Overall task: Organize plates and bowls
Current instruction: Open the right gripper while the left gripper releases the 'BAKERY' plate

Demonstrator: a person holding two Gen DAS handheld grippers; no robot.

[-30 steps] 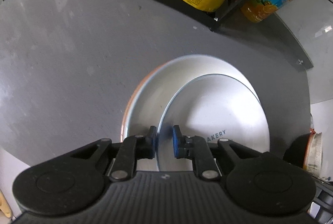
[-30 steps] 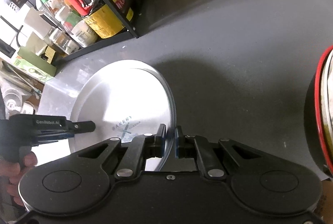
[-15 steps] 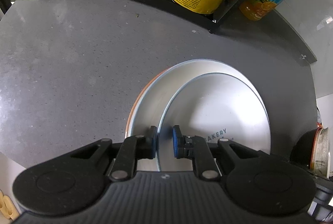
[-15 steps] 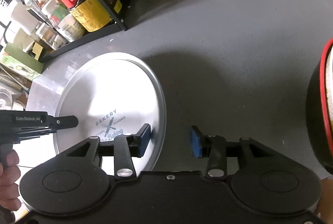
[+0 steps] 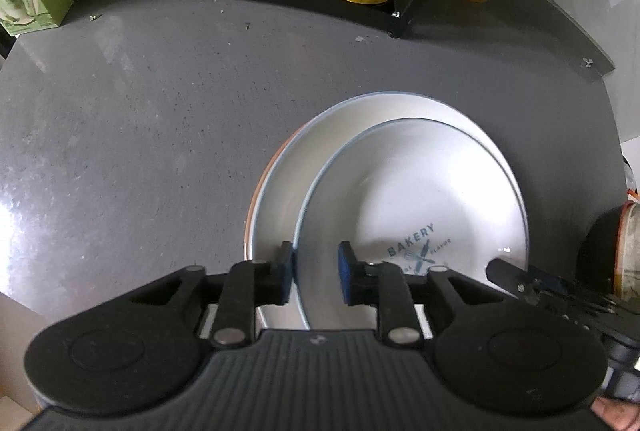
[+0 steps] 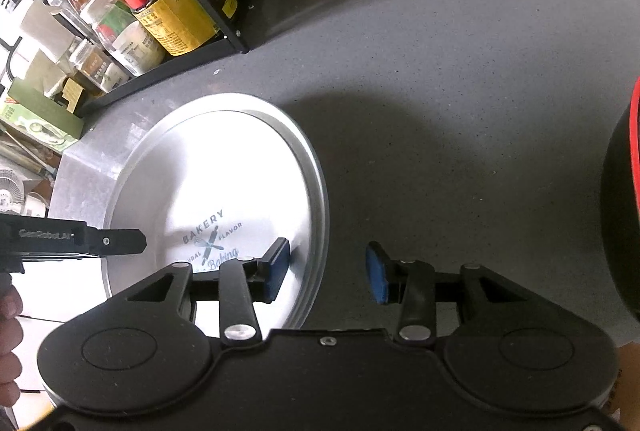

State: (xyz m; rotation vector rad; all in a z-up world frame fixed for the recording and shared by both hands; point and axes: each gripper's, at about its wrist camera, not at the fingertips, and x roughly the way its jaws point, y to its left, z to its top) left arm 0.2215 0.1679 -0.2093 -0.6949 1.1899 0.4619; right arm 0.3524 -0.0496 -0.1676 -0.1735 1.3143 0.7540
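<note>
My right fingers (image 6: 328, 271) have spread wide, releasing the bakery plate (image 5: 412, 207); my left fingers (image 5: 316, 273) loosen too: it's stacked.

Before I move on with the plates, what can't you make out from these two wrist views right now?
- Near edge of the Bakery plate: hidden by the left gripper body, left view; same under the right gripper.
- Dish with an orange rim beneath the stack: only a sliver shows, left view.
- Black bowl with a red rim: cut off by the right edge, right view; contents unseen.
- Whether the left fingers touch the plate rim: unclear.
</note>
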